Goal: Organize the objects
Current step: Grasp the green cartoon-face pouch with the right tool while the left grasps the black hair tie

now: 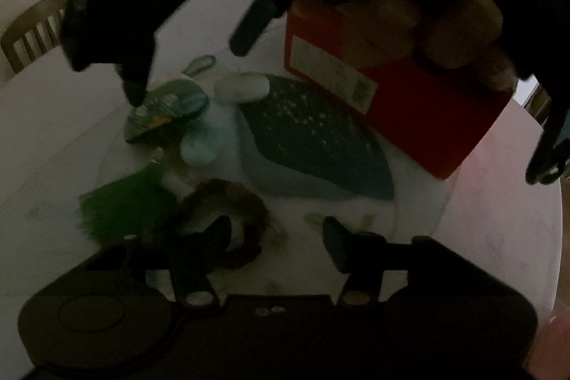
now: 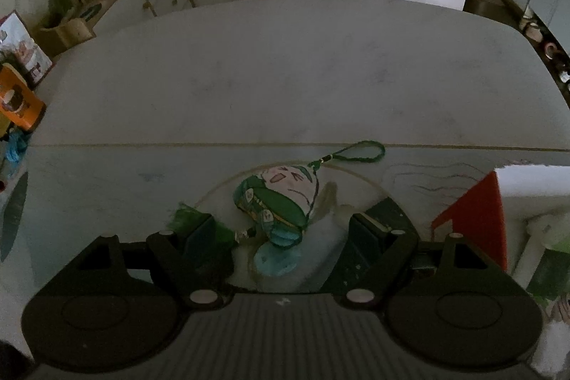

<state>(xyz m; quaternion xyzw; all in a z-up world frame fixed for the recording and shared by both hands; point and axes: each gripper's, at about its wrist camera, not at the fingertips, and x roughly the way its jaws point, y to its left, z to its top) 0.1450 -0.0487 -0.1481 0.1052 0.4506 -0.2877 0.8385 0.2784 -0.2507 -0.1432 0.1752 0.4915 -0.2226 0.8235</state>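
While both grippers tilt down, R gripper [image 2: 285, 237] jaws stand apart w/ green plush charm [image 2: 274, 198] between them, untouched. L gripper [image 1: 278, 237] jaws apart, brown scrunchie [image 1: 228, 202] at left finger; contact unclear.

red box [image 1: 409, 102], green tassel [image 1: 121, 202], white table [image 2: 285, 70]

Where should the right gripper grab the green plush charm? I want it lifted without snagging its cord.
Grip the plush charm across its stuffed middle, coming from above: it lies flat on the table, and the open right gripper already straddles it. Its cord loop trails clear.
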